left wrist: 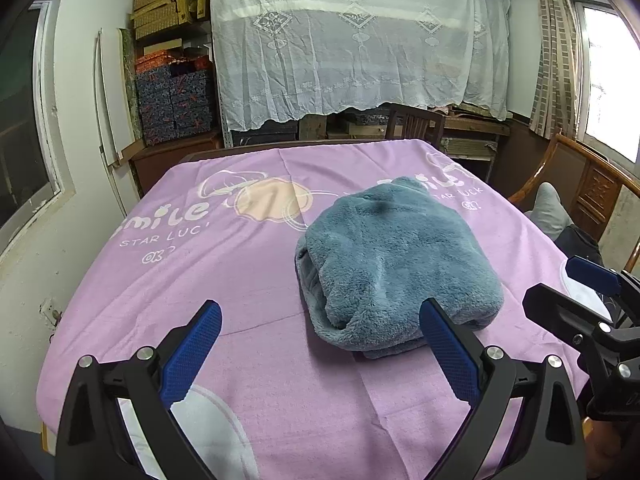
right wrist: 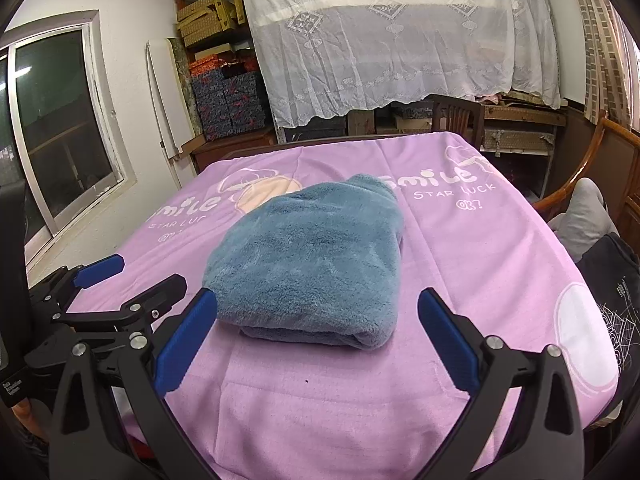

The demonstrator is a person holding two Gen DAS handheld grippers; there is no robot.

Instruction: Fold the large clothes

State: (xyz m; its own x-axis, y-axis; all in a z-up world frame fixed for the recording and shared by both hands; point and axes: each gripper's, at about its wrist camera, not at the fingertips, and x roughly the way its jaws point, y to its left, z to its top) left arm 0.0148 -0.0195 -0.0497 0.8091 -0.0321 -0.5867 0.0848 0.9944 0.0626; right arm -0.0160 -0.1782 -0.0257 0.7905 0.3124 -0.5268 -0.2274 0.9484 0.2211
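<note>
Left wrist view: left gripper [left wrist: 320,344] spread wide, empty, near edge of the purple bedsheet [left wrist: 224,280].
Garment: folded blue-grey fleece garment [left wrist: 396,264] lies right of centre, layered left edge visible.
Neighbour: right gripper [left wrist: 576,292] at far right.

Right wrist view: right gripper [right wrist: 318,336] wide apart, empty.
Garment: centred, rolled near fold showing.
Neighbour: left gripper [right wrist: 132,276] at left, spread.

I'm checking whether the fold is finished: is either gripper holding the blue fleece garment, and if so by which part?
Nothing is held. The left gripper and right gripper are both open, short of the folded blue fleece garment.
</note>
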